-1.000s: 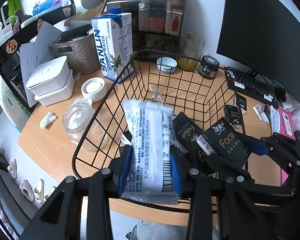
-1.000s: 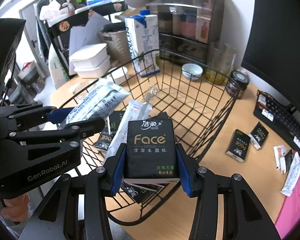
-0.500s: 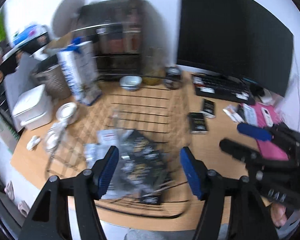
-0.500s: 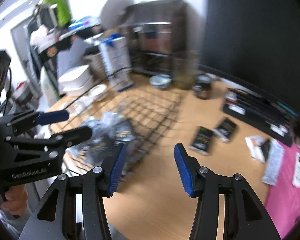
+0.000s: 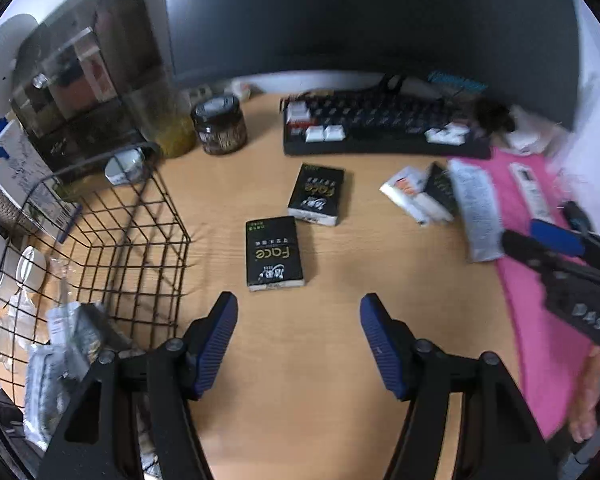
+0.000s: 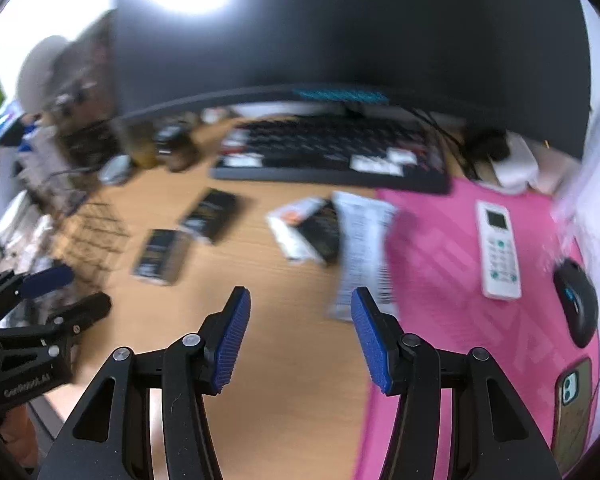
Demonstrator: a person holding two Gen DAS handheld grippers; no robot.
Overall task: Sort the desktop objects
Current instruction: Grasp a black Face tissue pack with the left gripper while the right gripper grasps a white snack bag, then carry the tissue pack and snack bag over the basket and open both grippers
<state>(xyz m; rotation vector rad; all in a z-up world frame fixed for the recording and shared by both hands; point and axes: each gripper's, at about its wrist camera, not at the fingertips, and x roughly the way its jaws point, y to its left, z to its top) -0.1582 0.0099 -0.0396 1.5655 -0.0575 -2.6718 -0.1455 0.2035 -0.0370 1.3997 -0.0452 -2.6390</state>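
Observation:
Two black Face tissue packs lie on the wooden desk, the nearer one (image 5: 274, 253) just beyond my open left gripper (image 5: 298, 322), the other (image 5: 317, 194) behind it. A white sachet (image 5: 477, 210) and small packets (image 5: 414, 194) lie at the pink mat's edge. The black wire basket (image 5: 112, 240) at the left holds sachets and tissue packs (image 5: 66, 344). In the right wrist view my right gripper (image 6: 300, 320) is open and holds nothing, with the white sachet (image 6: 360, 248) just past its right finger. The view is blurred.
A keyboard (image 5: 380, 128) and monitor (image 5: 360, 20) stand at the back, with a dark jar (image 5: 219, 124) and a cabinet (image 5: 88, 80) to the left. On the pink mat (image 6: 460, 300) lie a remote (image 6: 498, 250), a mouse (image 6: 576, 306) and a phone (image 6: 572, 408).
Both grippers let go of their packs in the basket and opened. Both swung right, away from the basket, and now hang over the open desk near the loose packs.

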